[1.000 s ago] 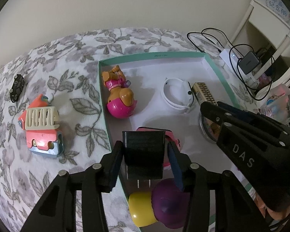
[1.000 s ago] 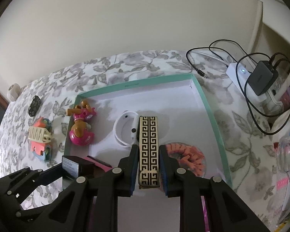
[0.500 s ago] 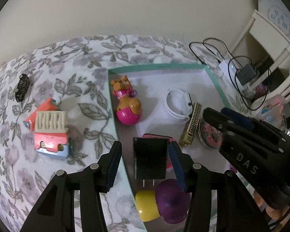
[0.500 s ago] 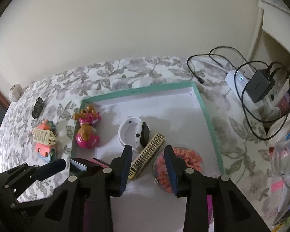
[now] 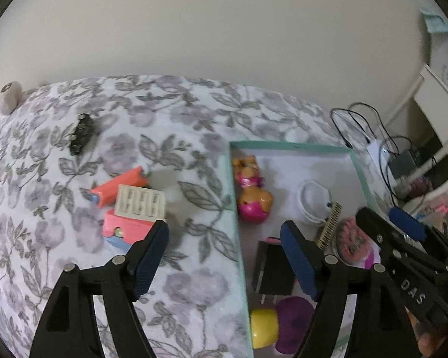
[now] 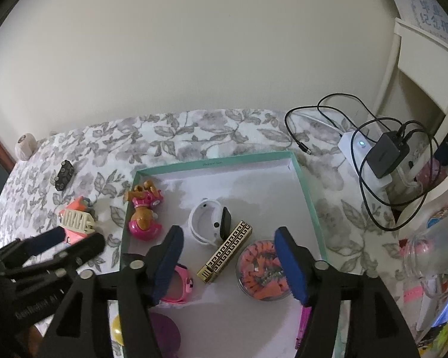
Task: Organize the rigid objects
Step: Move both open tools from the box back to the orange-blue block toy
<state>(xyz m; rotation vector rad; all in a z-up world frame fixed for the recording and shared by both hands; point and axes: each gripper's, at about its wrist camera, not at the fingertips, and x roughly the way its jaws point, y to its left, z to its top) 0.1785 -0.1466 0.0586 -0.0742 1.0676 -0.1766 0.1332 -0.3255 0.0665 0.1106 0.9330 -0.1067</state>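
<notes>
Right wrist view shows the gold patterned bar lying flat in the teal box, touching the white watch and just beside the round tub of orange pieces. The right hand-held gripper hangs above the bar with its jaws opening and nothing between them. In the left wrist view, the black charger lies in the same box, near the yellow and purple toy and the dog figure. The left hand-held gripper is also opening and holds nothing; one finger is over the box, the other over the flowered cloth.

The step in hand seems to be the release of these two things into the box. Outside the box remain the orange toy truck with a cream comb-like piece on it, and a small black car farther away. The next move probably calls for the left gripper to go to the truck and close on its body, taking care that the loose cream piece does not slide off.
</notes>
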